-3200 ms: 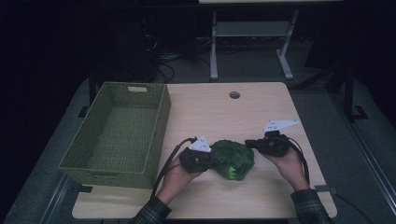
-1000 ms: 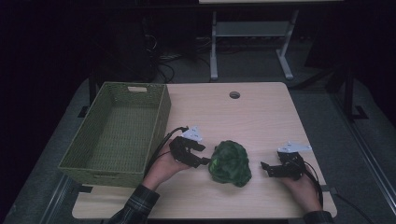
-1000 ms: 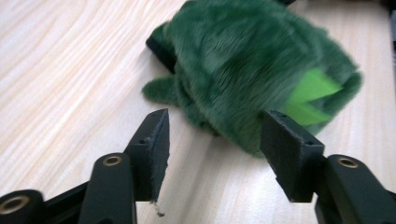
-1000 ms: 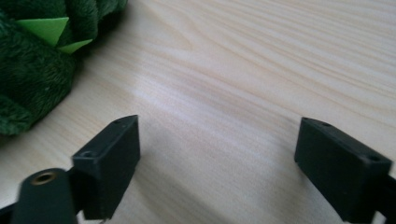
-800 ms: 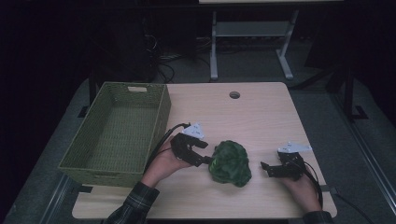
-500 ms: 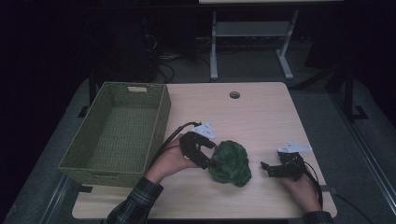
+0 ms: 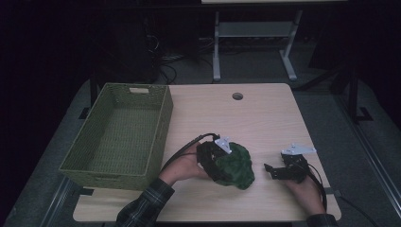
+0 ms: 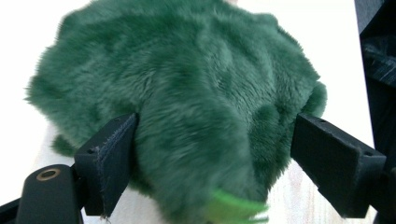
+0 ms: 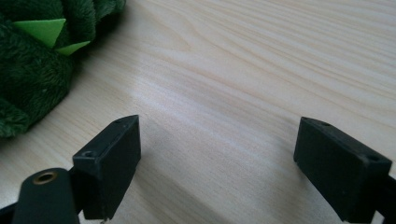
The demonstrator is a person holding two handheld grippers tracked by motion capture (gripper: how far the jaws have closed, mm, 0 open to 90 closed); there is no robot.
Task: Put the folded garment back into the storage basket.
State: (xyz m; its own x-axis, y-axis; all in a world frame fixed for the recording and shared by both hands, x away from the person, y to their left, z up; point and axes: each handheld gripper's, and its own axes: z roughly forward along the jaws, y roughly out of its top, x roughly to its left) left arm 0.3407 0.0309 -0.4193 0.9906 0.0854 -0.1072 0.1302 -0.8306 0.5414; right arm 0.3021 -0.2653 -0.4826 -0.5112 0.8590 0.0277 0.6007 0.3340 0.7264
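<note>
Left gripper [image 8: 215, 154]: jaws apart, straddling green plush toy [image 8: 187, 93] lying on table [image 7: 265, 113] beside basket [image 7: 118, 137]. Right gripper [image 9: 217, 163]: jaws apart over bare tabletop, near toy.

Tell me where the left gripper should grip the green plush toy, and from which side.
Probably the raised furry fold on the green plush toy, approached from its basket-facing side as the left gripper is; the open jaws already straddle that soft, squeezable bulge.

Basket [image 7: 120, 137] at table's [image 7: 265, 118] left — plush toy [image 7: 236, 165] just right, nearer the front.
</note>
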